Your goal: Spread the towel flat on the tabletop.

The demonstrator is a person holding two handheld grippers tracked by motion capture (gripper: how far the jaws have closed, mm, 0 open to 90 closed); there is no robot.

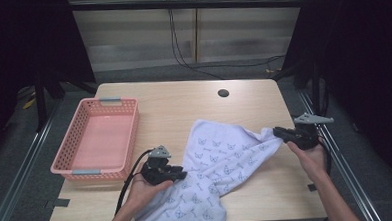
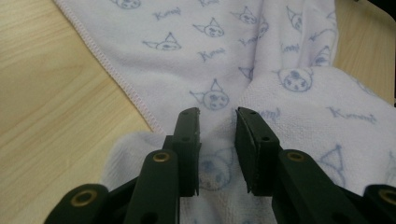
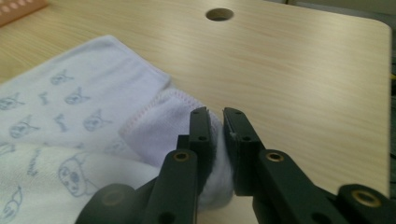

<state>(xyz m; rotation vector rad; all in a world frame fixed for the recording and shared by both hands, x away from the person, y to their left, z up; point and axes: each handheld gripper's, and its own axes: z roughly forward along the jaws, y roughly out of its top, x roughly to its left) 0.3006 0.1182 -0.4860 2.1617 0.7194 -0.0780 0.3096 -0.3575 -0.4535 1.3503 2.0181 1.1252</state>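
A white towel (image 1: 221, 159) printed with small blue cartoon faces lies rumpled across the wooden table (image 1: 183, 101), its near end hanging over the front edge. My right gripper (image 1: 277, 132) is at the towel's right corner, pulled out toward the table's right side. In the right gripper view the jaws (image 3: 215, 114) are shut on that hemmed corner of the towel (image 3: 154, 116). My left gripper (image 1: 179, 172) rests at the towel's left edge. In the left gripper view its jaws (image 2: 218, 116) stand a little apart over the towel (image 2: 210, 56), with cloth lying between them unpinched.
An empty pink plastic basket (image 1: 69, 168) sits on the left part of the table. A round cable hole (image 1: 223, 93) is near the far edge. Bare wood lies between the basket and the towel. Dark floor and cables lie beyond the table.
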